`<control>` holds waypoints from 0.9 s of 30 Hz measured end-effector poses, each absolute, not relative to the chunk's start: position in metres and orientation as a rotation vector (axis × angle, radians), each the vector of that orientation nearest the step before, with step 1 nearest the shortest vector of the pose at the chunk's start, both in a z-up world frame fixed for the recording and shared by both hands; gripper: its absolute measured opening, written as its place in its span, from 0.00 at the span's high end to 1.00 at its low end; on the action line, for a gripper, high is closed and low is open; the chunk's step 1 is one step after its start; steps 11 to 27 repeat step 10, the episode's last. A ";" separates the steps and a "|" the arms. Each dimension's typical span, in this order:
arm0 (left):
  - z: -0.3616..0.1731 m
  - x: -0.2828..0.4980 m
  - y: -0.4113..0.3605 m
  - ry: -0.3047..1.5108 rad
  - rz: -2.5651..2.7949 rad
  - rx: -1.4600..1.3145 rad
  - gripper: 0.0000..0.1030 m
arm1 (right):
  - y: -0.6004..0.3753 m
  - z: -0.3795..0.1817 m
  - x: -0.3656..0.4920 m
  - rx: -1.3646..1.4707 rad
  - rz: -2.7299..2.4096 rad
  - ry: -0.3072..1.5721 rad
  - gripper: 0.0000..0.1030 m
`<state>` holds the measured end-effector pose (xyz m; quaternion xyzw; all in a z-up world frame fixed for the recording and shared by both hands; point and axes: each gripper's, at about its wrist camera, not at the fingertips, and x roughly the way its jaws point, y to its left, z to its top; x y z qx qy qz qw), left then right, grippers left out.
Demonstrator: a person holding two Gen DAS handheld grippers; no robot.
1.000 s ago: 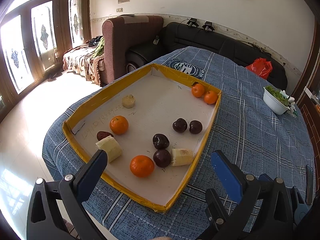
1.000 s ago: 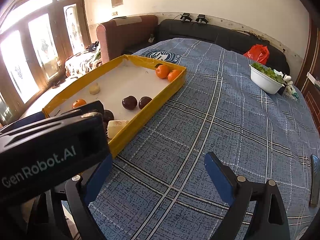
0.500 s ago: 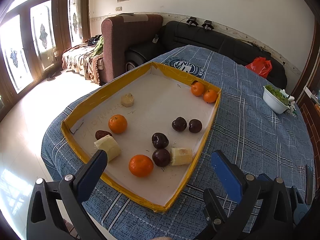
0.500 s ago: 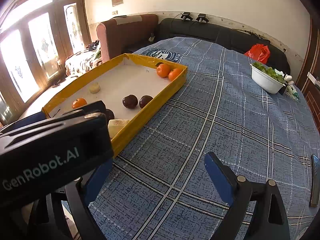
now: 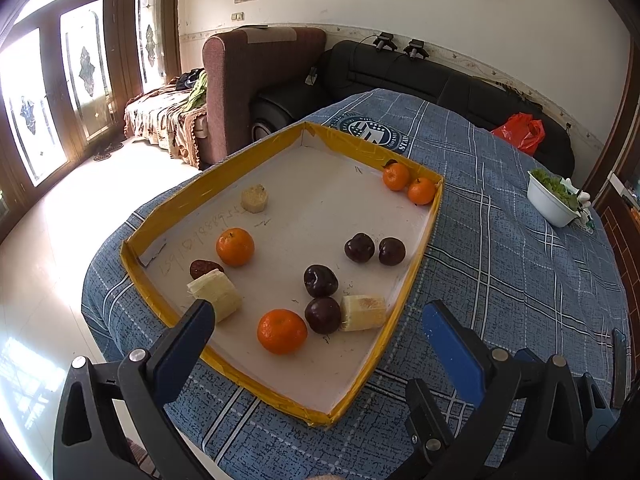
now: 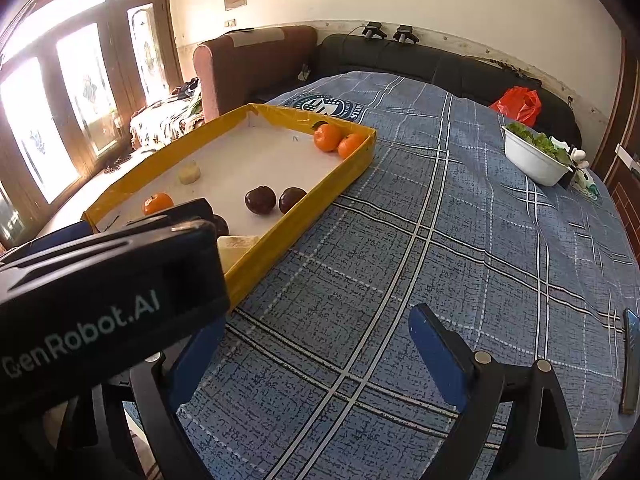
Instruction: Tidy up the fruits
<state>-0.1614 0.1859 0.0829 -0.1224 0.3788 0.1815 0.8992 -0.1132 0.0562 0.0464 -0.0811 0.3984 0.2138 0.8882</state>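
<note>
A yellow-rimmed tray [image 5: 416, 280] lies on the blue plaid tablecloth and holds scattered fruit. Two oranges [image 5: 408, 184] sit in its far right corner, one orange [image 5: 235, 246] at mid left, one orange [image 5: 281, 331] near the front. Several dark plums [image 5: 320, 280] lie right of centre. Pale cut chunks [image 5: 363, 313] lie among them. My left gripper [image 5: 316, 344] is open and empty, above the tray's near end. My right gripper [image 6: 316, 352] is open and empty over bare cloth, right of the tray [image 6: 320, 208]. The left gripper's body [image 6: 100, 288] hides the tray's near part there.
A white bowl of greens [image 5: 550, 198] stands at the table's far right, also in the right wrist view [image 6: 534, 154]. A dark phone [image 6: 630, 360] lies at the right edge. Sofas and a red bag [image 5: 520, 134] are behind the table. The table edge drops off at left.
Both grippers have barely shifted; the tray sits slightly lower and closer in the views. No fruit has moved.
</note>
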 end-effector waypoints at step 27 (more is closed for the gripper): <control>0.093 -0.165 0.165 0.763 0.345 -0.193 0.00 | 0.038 0.047 -0.112 -0.120 0.424 0.826 0.07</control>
